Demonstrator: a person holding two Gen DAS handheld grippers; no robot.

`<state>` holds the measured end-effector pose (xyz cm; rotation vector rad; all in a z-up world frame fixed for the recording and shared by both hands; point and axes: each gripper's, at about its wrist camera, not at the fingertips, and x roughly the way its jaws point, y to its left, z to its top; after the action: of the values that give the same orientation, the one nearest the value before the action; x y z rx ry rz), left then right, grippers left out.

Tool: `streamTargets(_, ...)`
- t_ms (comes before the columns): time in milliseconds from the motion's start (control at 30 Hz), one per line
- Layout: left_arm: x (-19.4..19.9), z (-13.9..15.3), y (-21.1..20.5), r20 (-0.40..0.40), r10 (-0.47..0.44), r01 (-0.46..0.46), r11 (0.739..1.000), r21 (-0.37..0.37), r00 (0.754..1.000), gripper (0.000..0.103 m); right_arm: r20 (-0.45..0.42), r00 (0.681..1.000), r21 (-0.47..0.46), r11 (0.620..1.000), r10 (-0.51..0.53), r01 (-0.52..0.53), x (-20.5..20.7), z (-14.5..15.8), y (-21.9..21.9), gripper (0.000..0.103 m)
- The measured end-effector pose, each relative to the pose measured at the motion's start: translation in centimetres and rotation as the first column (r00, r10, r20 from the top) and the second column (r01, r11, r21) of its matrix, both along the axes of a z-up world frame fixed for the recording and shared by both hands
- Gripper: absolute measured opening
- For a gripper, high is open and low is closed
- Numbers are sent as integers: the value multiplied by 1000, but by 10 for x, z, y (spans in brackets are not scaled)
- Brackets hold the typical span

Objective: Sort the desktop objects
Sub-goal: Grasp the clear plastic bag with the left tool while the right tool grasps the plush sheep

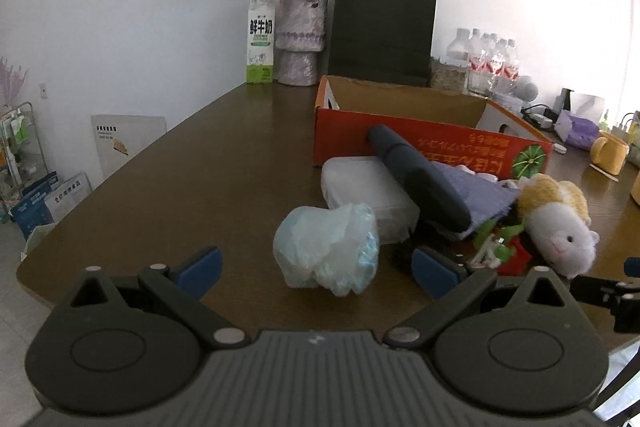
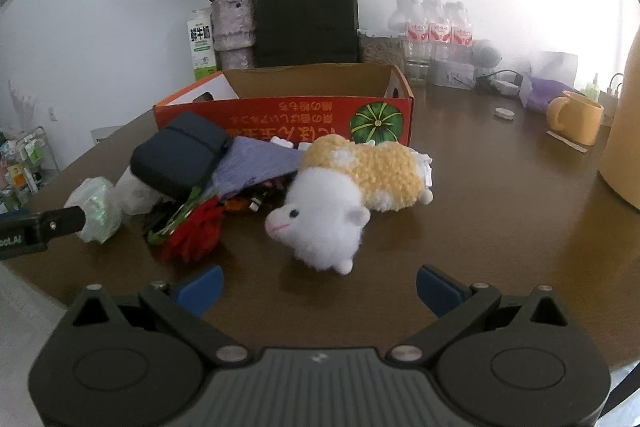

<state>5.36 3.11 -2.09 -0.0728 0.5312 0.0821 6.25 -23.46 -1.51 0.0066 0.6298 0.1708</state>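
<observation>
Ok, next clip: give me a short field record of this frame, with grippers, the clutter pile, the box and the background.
left gripper: open, facing crumpled plastic bag
right gripper: open, facing plush hamster
pile: dark pouch over purple cloth, translucent case, red-green trinkets
box: orange cardboard box, open top, behind pile
background: black paper bag, dried-rose vase, milk carton, yellow mug
surface: brown table

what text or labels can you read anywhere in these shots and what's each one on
"鲜牛奶" on the milk carton; the smaller print under it is too small to read.
Yellow print on the red side of the cardboard box, upside down and too blurred to read.
Red labels on the water bottles: too small to read.
White lettering on the left gripper is cut off.
</observation>
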Motion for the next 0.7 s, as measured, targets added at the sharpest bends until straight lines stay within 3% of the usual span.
streamTargets(333, 31, -4, 7, -42, -20, 19, 999, -29, 999, 103, -9, 1000, 10, 1000, -7, 7, 41, 6, -2, 101)
streamTargets(600, 42, -11, 14, -70, -32, 28, 997, -66, 997, 84, -51, 999, 40, 999, 2, 0, 68, 2, -3, 86)
streamTargets(700, 44, -14, 15, -82, -47, 39, 995, -88, 996, 71, -81, 997, 54, 999, 10, -5, 76, -3, -1, 78)
